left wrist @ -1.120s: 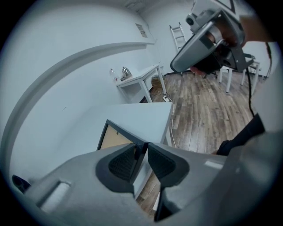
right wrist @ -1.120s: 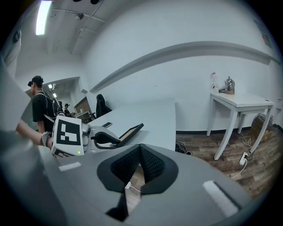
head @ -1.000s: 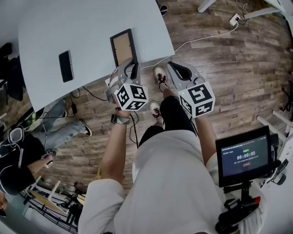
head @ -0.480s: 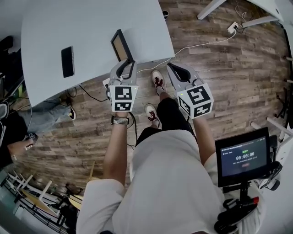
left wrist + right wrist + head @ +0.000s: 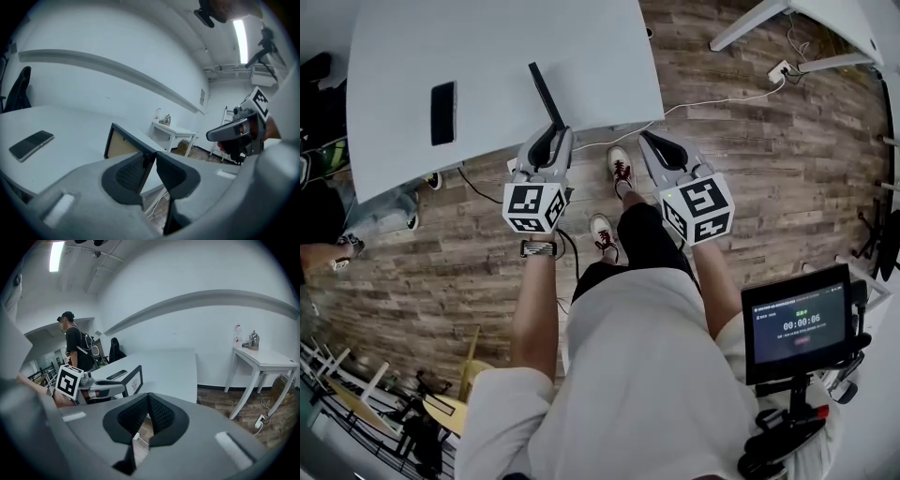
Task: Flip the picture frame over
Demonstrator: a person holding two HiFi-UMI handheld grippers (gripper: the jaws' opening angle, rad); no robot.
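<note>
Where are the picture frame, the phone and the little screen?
picture frame (image 5: 117, 146), left gripper view, its brown backing.
phone (image 5: 443, 112), head view, middle of its black face.
screen (image 5: 799, 323), head view, its middle.

Head view overhead, gripper views sharing frame (image 5: 119, 146)

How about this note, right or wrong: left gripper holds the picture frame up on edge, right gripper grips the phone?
Wrong on the right gripper: the right gripper view shows its jaws together on nothing; the phone lies on the table. The left gripper does hold the picture frame up on edge.
</note>
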